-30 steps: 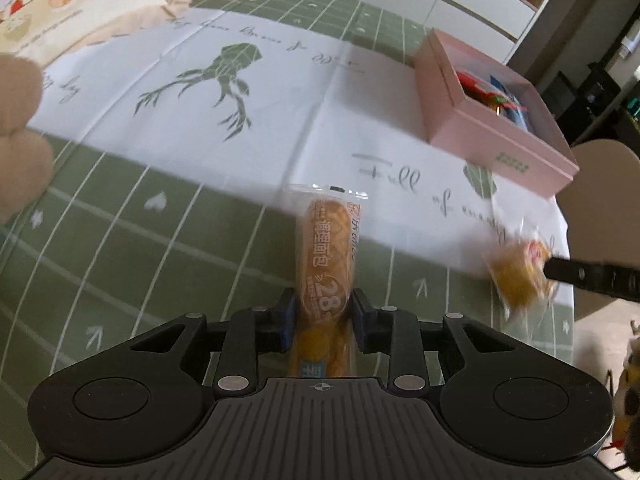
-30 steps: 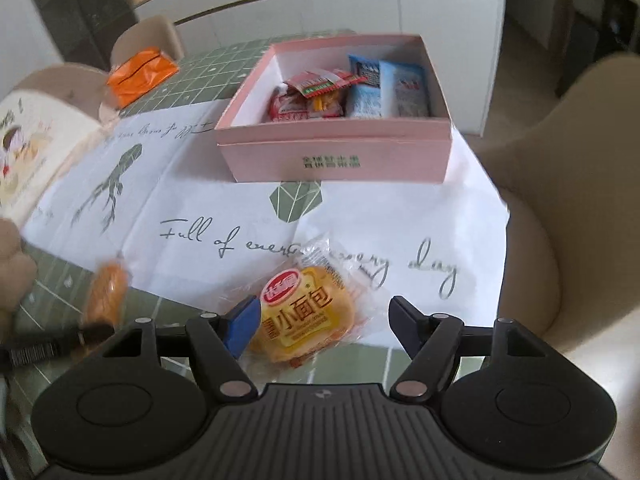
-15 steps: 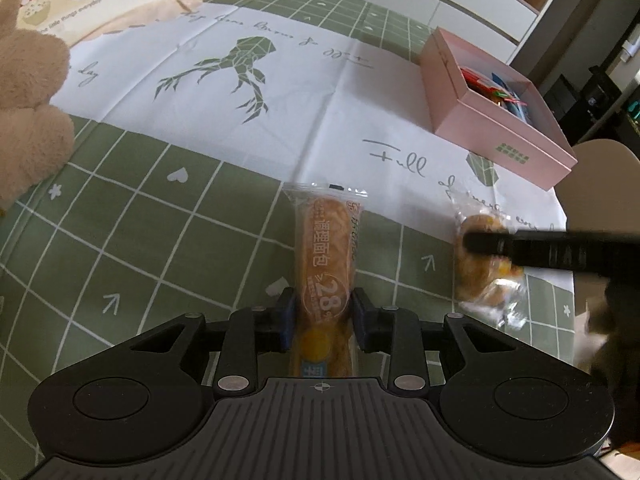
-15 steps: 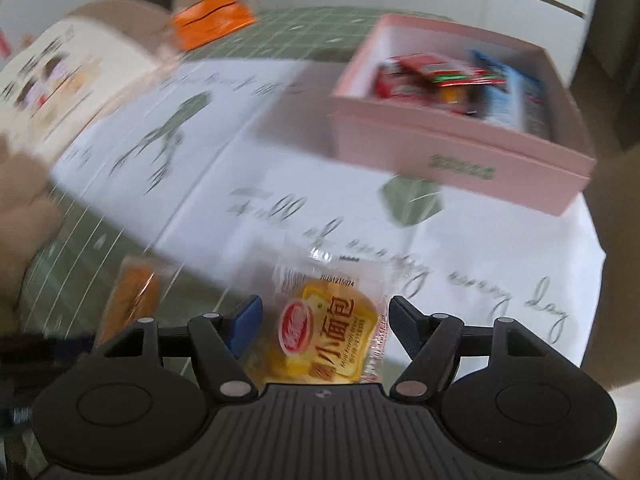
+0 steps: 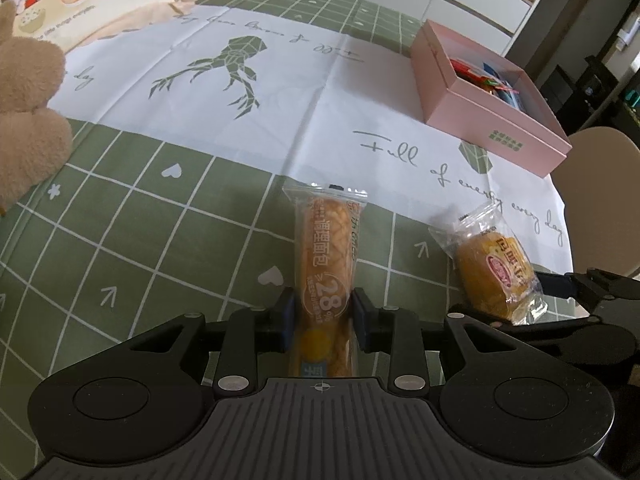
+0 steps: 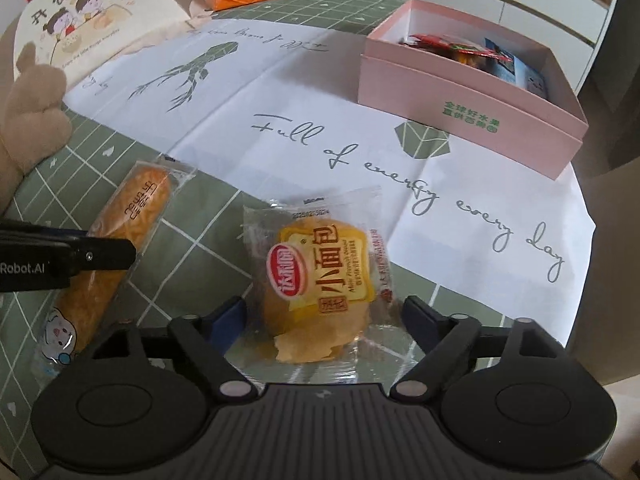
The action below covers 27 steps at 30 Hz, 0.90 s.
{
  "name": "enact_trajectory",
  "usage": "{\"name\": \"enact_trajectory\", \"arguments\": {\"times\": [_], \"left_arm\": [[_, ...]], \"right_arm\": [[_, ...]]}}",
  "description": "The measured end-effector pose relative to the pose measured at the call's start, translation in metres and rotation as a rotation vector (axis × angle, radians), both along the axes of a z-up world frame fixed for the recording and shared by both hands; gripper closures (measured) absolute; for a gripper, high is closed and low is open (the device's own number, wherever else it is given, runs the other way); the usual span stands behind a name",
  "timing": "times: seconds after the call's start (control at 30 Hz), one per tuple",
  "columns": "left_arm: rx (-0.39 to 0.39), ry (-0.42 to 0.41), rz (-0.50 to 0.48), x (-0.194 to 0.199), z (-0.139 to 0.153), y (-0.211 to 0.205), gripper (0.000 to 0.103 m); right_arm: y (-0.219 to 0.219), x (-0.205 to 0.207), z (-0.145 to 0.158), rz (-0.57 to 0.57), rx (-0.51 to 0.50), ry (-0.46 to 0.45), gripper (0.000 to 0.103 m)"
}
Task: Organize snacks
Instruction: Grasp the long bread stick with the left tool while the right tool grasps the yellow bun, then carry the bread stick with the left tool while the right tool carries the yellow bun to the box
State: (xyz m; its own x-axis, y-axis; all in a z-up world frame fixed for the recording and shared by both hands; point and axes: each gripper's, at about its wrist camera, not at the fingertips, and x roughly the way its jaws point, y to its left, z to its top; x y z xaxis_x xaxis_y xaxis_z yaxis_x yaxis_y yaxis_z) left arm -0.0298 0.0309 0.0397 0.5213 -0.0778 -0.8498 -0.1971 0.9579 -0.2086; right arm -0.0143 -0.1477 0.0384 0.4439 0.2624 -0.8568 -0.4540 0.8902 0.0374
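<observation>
Snacks: long bread [image 5: 325, 264] pinched near its tail end by left tongs [image 5: 323, 316], lying on the tabletop [image 5: 132, 216]. Round bun [image 6: 320, 284] sits between right tongs [image 6: 322, 320], spread wide, not touching it. Box [image 6: 460, 104] lies ahead, half full. Advice: close on the bun's body, not the crinkly wrapper edge; lift both level, then carry them to the box.

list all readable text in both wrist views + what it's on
"Full of energy every day": white paper sheet on the table
"小面包": round bun in clear wrapper; its small print is unreadable
"28": long bread stick in clear wrapper; the rest is blurred
"Robot.AI": left hand-held gripper
"开饭啦!": cream cartoon bag
Green print on pink cardboard box: too small
</observation>
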Motion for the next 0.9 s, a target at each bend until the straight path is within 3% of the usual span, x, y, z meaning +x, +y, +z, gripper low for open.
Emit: {"name": "enact_trajectory", "arguments": {"times": [0.07, 0.3, 0.4, 0.43, 0.5, 0.6, 0.7, 0.77, 0.8, 0.83, 0.9], "left_arm": [[0.000, 0.000, -0.002, -0.001, 0.000, 0.000, 0.069], [-0.020, 0.014, 0.000, -0.001, -0.004, 0.000, 0.068], [-0.024, 0.014, -0.001, 0.000, -0.004, 0.001, 0.068], [-0.026, 0.015, -0.001, 0.000, -0.004, 0.002, 0.068], [-0.030, 0.014, -0.003, 0.000, -0.004, 0.002, 0.068], [-0.030, 0.013, -0.004, 0.001, -0.004, 0.002, 0.068], [-0.020, 0.013, -0.012, 0.002, -0.004, 0.000, 0.067], [-0.010, 0.012, -0.026, 0.002, -0.004, -0.002, 0.067], [-0.004, 0.011, -0.035, 0.002, -0.004, -0.003, 0.067], [0.001, 0.011, -0.042, 0.002, -0.004, -0.003, 0.067], [0.015, 0.011, -0.064, 0.004, -0.003, -0.006, 0.069]], "right_arm": [[0.003, 0.000, -0.004, 0.000, -0.006, 0.005, 0.001], [0.003, -0.004, -0.004, -0.016, 0.000, -0.017, 0.000], [0.004, 0.000, -0.002, 0.026, -0.015, 0.019, 0.001], [0.002, 0.002, 0.001, 0.029, -0.012, 0.032, 0.009], [-0.005, 0.001, 0.010, 0.008, 0.015, 0.005, 0.014], [-0.008, 0.000, 0.021, 0.006, 0.026, -0.054, 0.014], [-0.007, 0.013, 0.018, -0.014, 0.031, -0.014, 0.014], [-0.004, 0.019, 0.013, -0.028, 0.029, 0.014, 0.022], [-0.003, 0.019, 0.013, -0.022, 0.038, 0.024, 0.040], [-0.002, 0.019, 0.013, -0.014, 0.041, 0.033, 0.047], [0.001, 0.013, 0.018, -0.004, 0.017, 0.018, 0.049]]}}
